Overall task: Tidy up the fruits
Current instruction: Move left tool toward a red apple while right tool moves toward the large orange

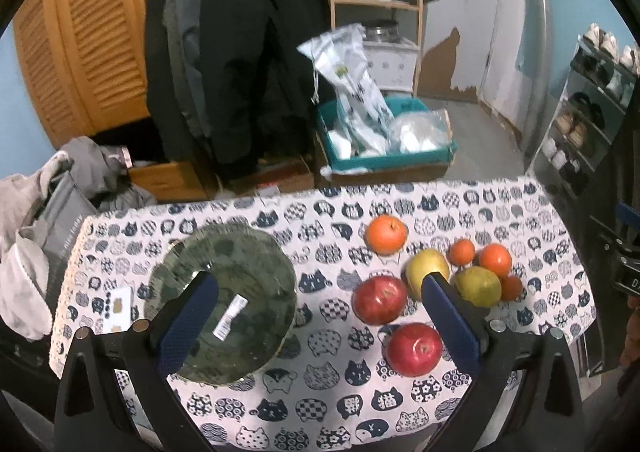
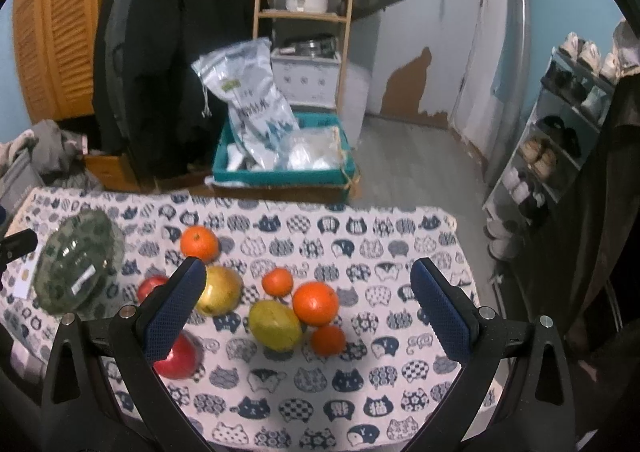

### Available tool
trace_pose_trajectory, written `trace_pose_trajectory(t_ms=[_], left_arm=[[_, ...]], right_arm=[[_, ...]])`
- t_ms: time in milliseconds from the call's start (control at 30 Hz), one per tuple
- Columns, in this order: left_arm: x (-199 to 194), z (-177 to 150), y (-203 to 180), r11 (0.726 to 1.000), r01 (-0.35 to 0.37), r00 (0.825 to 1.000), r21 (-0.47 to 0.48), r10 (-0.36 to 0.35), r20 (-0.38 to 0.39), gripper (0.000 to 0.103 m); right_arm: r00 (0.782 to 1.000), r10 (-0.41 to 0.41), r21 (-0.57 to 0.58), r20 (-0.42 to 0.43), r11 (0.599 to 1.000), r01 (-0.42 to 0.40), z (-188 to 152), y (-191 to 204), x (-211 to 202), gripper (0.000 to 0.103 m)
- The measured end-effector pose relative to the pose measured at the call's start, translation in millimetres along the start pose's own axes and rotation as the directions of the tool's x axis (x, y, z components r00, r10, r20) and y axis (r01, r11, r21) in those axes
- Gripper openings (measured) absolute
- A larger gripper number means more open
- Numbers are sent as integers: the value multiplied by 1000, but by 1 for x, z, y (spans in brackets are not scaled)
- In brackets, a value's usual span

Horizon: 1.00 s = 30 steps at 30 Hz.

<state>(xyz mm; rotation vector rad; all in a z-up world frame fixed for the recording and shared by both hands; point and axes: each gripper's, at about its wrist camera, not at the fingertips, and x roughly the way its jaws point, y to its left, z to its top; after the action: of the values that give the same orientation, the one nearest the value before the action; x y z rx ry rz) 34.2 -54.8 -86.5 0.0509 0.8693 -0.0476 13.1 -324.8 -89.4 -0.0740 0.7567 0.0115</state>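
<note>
A clear green glass bowl (image 1: pixel 224 304) (image 2: pixel 76 272) with a white label sits at the left of the cat-print tablecloth (image 1: pixel 320 404). Fruit lies to its right: two red apples (image 1: pixel 380 299) (image 1: pixel 414 349), two yellow-green pears (image 1: pixel 427 267) (image 2: pixel 275 325), a large orange (image 1: pixel 386 234) (image 2: pixel 199 243), another orange (image 2: pixel 316 303) and two small tangerines (image 2: pixel 277 281) (image 2: pixel 328 340). My left gripper (image 1: pixel 320 288) hovers open between bowl and fruit. My right gripper (image 2: pixel 308 276) hangs open above the fruit cluster, holding nothing.
A small white card (image 1: pixel 120 304) lies left of the bowl. Beyond the table's far edge stand a teal crate with plastic bags (image 1: pixel 384 144), hanging dark coats (image 1: pixel 240 52), a wooden shelf (image 1: pixel 376 4) and a shoe rack (image 2: pixel 560 140) at right. Grey clothes (image 1: pixel 36 232) pile at left.
</note>
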Motion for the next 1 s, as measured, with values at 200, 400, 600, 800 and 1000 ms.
trace_pose_trajectory(t_ms=[200,400,600,800,1000], left_arm=[[19,-6,-11,1000,13,999,6,-13,-52,102],[43,-19,-24,1000,31,992,-1,-31,-126,102],[69,-38,-36,999,47,975,-4,-47,-217,102],[88,-52,-49,996,79,954,-34,-86,-287,102],[111,-67,-68,994,99,930,-38,-106,-353,102]], right_arm=[[997,14,27,-77,1000,-12,-21,-11,21,100],[987,22,37,-159,999,-16,-38,-17,40,100],[970,36,53,-239,998,-24,-56,-22,62,99],[945,38,45,-324,999,-25,-79,-23,86,96],[921,39,36,-387,999,-28,-96,-23,103,96]])
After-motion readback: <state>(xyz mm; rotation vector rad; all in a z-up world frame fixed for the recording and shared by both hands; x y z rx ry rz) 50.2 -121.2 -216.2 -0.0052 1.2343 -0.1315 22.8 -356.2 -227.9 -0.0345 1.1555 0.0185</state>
